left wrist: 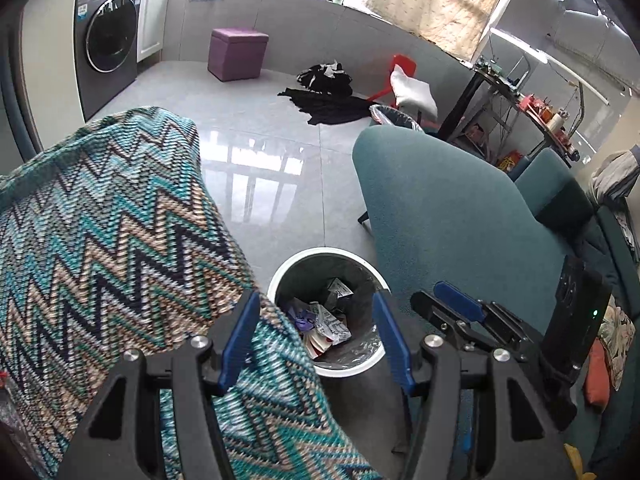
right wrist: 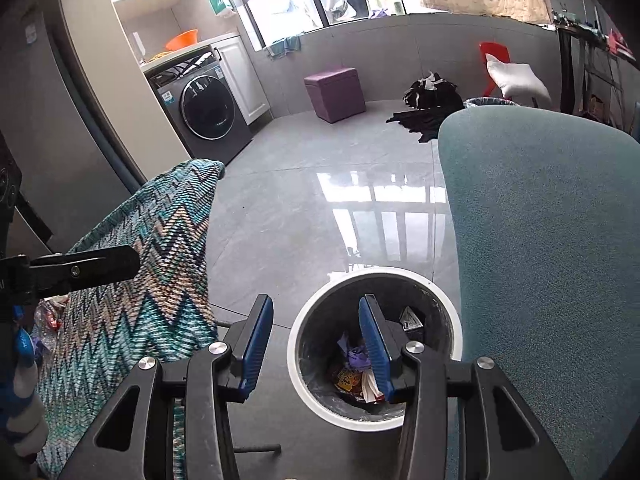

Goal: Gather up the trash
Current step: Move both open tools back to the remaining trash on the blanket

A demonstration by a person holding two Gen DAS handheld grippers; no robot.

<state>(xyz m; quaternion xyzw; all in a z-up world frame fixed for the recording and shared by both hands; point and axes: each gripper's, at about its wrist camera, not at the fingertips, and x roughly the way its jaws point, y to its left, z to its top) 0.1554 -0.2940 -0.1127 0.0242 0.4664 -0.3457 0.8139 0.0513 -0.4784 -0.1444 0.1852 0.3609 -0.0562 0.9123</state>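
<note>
A round trash bin with a white rim (left wrist: 280, 276) stands on the floor between two chairs, holding several wrappers and paper scraps (left wrist: 324, 320). It also shows in the right wrist view (right wrist: 376, 274) with trash (right wrist: 352, 372) inside. My left gripper (left wrist: 316, 340) is open and empty above the bin. My right gripper (right wrist: 316, 344) is open and empty above the bin's left rim. The right gripper also shows in the left wrist view (left wrist: 460, 304), to the right of the bin.
A zigzag-patterned blanket (left wrist: 112, 248) drapes a chair on the left. A teal chair back (left wrist: 460, 216) stands right of the bin. Beyond are a washing machine (left wrist: 108, 44), a purple stool (left wrist: 238, 54), black cloth (left wrist: 332, 100), and a second lined bin (left wrist: 394, 114).
</note>
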